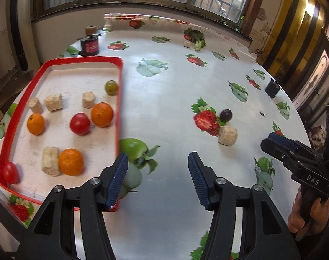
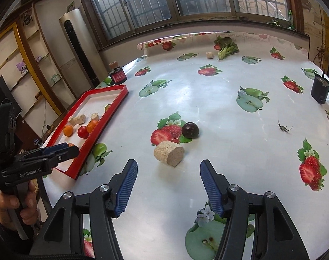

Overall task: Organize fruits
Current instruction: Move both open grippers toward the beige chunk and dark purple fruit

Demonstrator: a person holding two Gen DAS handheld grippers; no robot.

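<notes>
Fruits lie in two places. In the left wrist view we see a red tray (image 1: pixel 118 99) filling the left half of the frame, and on its white floor sit three oranges: one at the left (image 1: pixel 35 123), one near the tray's right wall (image 1: pixel 102 114) and one lower down (image 1: pixel 71 162). A red tomato (image 1: pixel 80 123) rests between the upper two oranges, another tomato (image 1: pixel 10 172) sits in the tray's lower left corner, and a green grape (image 1: pixel 111 87) lies in the upper right of the tray, close to the wall. Pale cork-like blocks (image 1: pixel 53 102) are scattered among them.

Outside the tray, right of centre in that view, a dark plum (image 1: pixel 226 115) rests on the fruit-print tablecloth (image 1: pixel 164 99), just beside a printed strawberry, with a cork cylinder (image 1: pixel 227 135) near it, just below. In the right wrist view we find the same plum (image 2: pixel 190 130) at mid-frame and the cylinder (image 2: pixel 169 153) lower left of it, apart.

Our left gripper (image 1: pixel 157 181) hangs above the cloth at the bottom of its frame, jaws spread wide and holding nothing, its left finger (image 1: pixel 117 179) over the tray's near right corner. Our right gripper (image 2: pixel 168 189) is likewise spread wide and bare, below the cylinder in its frame.
</notes>
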